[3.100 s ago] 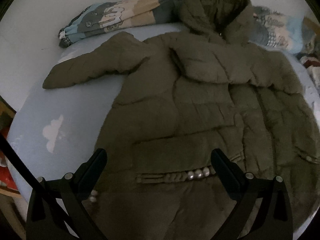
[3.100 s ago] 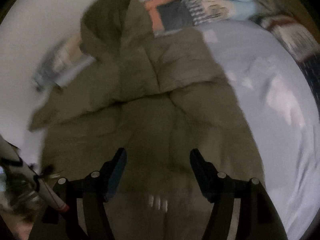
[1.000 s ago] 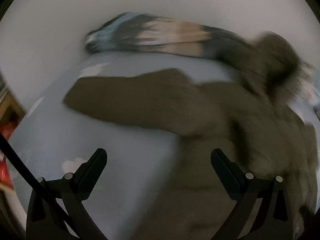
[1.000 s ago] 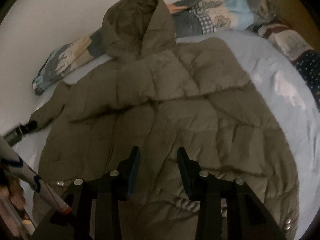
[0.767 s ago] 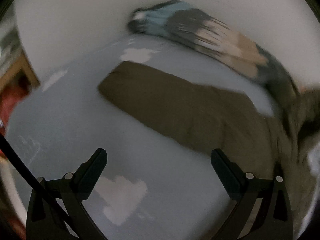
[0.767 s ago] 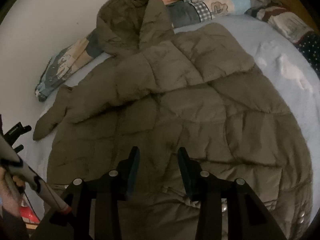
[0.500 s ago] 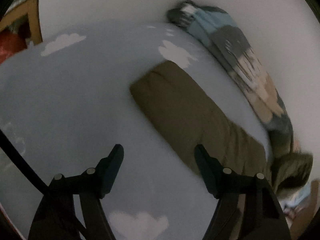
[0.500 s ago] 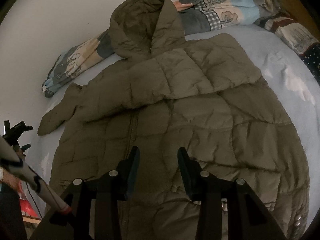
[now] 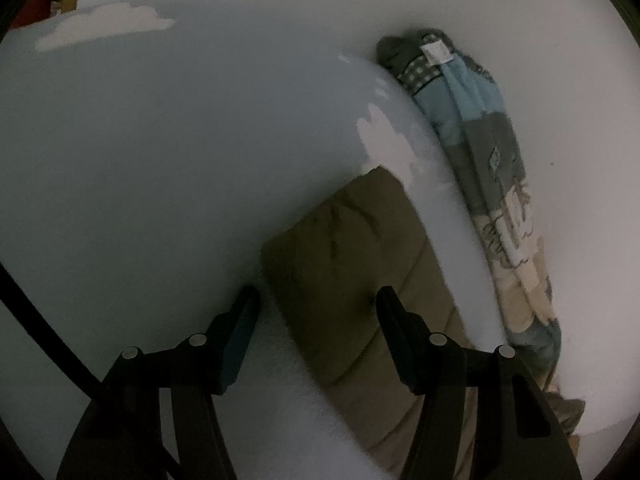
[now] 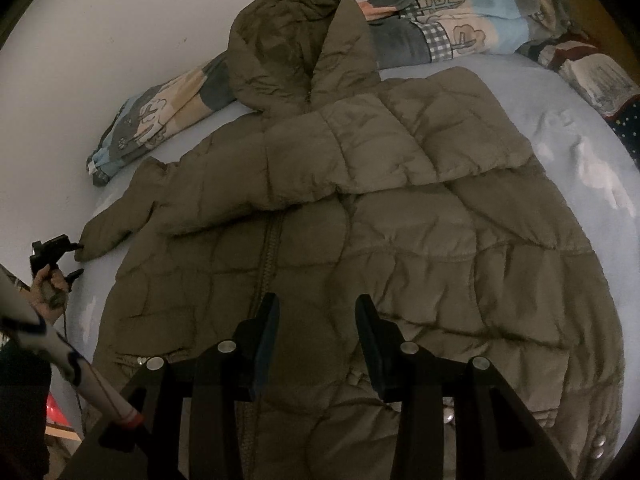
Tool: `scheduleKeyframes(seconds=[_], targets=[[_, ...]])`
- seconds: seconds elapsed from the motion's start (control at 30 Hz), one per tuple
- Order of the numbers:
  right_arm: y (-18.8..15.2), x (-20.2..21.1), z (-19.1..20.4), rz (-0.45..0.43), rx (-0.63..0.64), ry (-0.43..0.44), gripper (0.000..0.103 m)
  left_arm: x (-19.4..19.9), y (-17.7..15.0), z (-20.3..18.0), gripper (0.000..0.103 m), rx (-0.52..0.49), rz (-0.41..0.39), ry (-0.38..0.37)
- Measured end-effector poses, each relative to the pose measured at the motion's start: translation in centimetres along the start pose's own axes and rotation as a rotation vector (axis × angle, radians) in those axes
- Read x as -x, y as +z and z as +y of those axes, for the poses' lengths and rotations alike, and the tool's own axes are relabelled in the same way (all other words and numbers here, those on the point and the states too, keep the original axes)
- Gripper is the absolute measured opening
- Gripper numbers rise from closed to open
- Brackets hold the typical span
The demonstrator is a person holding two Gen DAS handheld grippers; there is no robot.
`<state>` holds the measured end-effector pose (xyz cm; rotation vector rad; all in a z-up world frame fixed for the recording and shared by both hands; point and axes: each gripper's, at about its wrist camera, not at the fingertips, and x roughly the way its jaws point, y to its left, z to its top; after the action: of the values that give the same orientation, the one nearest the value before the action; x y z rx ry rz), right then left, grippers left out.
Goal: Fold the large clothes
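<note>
An olive hooded puffer coat lies front up on the pale blue bed sheet, with its right sleeve folded across the chest. Its left sleeve points out to the side. My left gripper straddles that sleeve's cuff and its jaws are closing. The right finger dents the fabric and the left finger stands just beside the cuff's edge. In the right wrist view a hand holds the left gripper at the cuff. My right gripper hovers over the coat's lower front, part open, with nothing between its fingers.
A patchwork quilt is bunched along the white wall behind the hood, and its end runs beside the sleeve. More patterned bedding lies at the far right. A white pole with a red tip crosses the lower left.
My left gripper swept from over the coat out to the sleeve's end, rolled, and narrowed its jaws around the cuff. The right gripper stayed over the coat's front.
</note>
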<state>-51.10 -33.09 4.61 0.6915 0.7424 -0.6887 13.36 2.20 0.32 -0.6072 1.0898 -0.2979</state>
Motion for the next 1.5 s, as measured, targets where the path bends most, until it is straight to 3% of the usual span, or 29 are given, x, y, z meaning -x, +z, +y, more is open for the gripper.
scheduleKeyframes(seconds=[0.03,0.07,0.17,0.33,0.53,0.73,0.93,1.13,1.33,1.5], targets=[[0.0,0.0,0.1,0.000,0.003,0.003,0.043,-0.1,0.1,-0.2,0.051,-0.008,-0.006,0.013],[0.0,-0.1,0.1,-0.002,0.007,0.007,0.043,0.0,0.1,-0.6,0.029,-0.021,-0.011,0.017],[0.0,-0.1,0.1,-0.005,0.010,0.004,0.043,1.0,0.3,-1.3,0.019,-0.019,-0.024,-0.030],[0.3,0.3,-0.6,-0.030,-0.024,-0.011,0.043,4.8,-0.1,-3.8,0.018,-0.068,-0.054,-0.081],[1.4,2.3,-2.3,-0.104,-0.099,-0.040,0.043,11.2,-1.8,-10.4,0.018,-0.224,-0.113,-0.121],[2.1,4.2,-3.7,-0.162,-0.148,-0.055,0.043,18.0,-6.1,-18.3,0.018,-0.373,-0.140,-0.205],[3.0,6.7,-5.0,-0.238,-0.182,-0.069,0.043,24.1,-14.2,-27.1,0.018,-0.555,-0.137,-0.315],[3.1,9.1,-6.7,-0.281,-0.227,-0.052,0.043,26.8,-23.3,-32.7,0.018,-0.698,-0.084,-0.384],[3.2,11.8,-8.7,-0.325,-0.268,-0.040,0.043,26.1,-33.3,-36.6,0.018,-0.789,0.026,-0.445],[3.1,13.7,-11.0,-0.354,-0.320,-0.037,0.043,22.5,-42.3,-37.9,0.018,-0.861,0.147,-0.445]])
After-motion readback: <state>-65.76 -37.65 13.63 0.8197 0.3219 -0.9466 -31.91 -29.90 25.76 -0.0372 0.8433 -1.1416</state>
